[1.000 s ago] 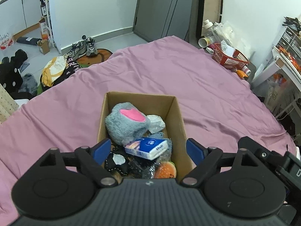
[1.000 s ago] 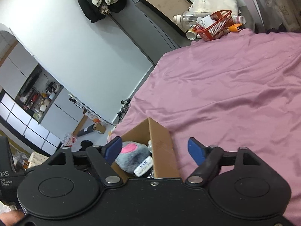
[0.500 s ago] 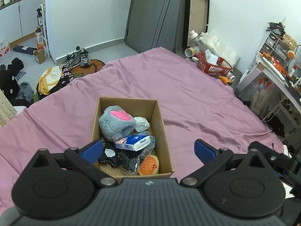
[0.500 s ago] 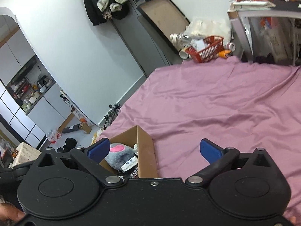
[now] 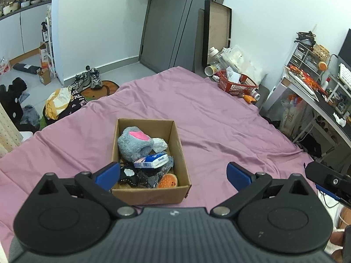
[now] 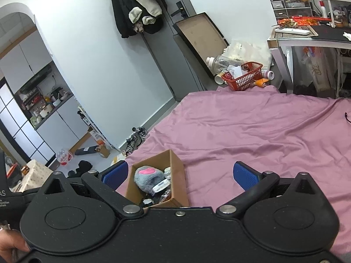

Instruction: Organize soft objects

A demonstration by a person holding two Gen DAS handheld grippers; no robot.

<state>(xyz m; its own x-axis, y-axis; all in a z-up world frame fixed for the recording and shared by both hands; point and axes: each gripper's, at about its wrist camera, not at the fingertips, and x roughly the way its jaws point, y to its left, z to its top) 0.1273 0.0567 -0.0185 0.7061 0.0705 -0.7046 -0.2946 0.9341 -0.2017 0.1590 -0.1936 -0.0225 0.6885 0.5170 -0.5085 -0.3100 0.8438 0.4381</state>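
Note:
An open cardboard box [image 5: 177,144] sits on the purple bedsheet [image 5: 208,118]. It holds a grey plush with a pink patch [image 5: 133,141], a blue tissue pack [image 5: 152,161], an orange plush [image 5: 167,180], a clear bag and dark items. My left gripper [image 5: 173,174] is open and empty, above and in front of the box. My right gripper [image 6: 179,174] is open and empty, higher up, with the box [image 6: 175,175] low between its fingers. The grey plush [image 6: 148,177] shows there too.
A red basket [image 5: 235,83] with bottles stands at the bed's far corner. A desk and shelves [image 5: 313,92] line the right side. Shoes, bags and clothes [image 5: 65,96] lie on the floor to the left. A dark door [image 5: 169,28] is behind the bed.
Both grippers have pulled back and risen away from the box, so it looks smaller and farther. Both stay open and the box contents have not moved.

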